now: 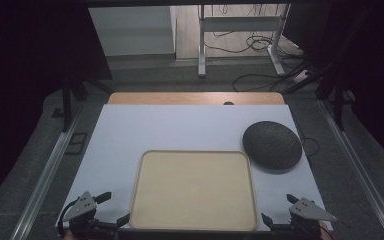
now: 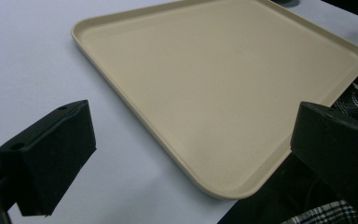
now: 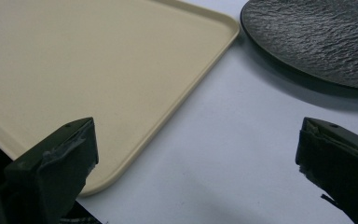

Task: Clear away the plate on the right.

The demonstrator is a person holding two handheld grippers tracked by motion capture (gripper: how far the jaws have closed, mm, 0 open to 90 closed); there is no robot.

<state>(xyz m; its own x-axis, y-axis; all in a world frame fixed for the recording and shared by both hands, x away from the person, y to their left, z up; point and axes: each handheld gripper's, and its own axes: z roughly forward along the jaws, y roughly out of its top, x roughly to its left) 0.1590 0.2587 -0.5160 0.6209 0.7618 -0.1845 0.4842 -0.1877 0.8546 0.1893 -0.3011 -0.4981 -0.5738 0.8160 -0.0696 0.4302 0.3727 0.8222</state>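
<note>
- High view: one beige tray [image 1: 194,190] is seen lying flat at the near middle of the white table cover [image 1: 130,135], and one dark textured plate [image 1: 272,145] rests just beyond the tray's far right corner, apart from it.
- High view: the left gripper [image 1: 116,207] is held at the near left corner of the table and the right gripper [image 1: 279,209] at the near right corner; both sets of jaws are spread wide and nothing is held in either.
- Left gripper view: the tray [image 2: 223,84] is seen empty, its near corner lying between the two black jaws but touched by neither. The table cover [image 2: 23,60] is bare on this side.
- Right gripper view: the plate [image 3: 317,37] is seen ahead and to the right, close to the tray's corner [image 3: 98,70] but separated from it by a strip of table cover. Nothing lies between the wide-spread jaws.
- Step judged in hand: a reach by the right gripper toward the plate, probably so that it can be set on the tray.
- To do it well, the plate's near rim should be approached low and level, one jaw slid under the edge and one kept above, and the grip closed firmly, since the plate is judged heavy and its shallow rim offers little purchase.
- The lift should be kept flat and the tray's raised lip cleared before the plate is lowered.
- Count: one tray, one plate, two grippers.
</note>
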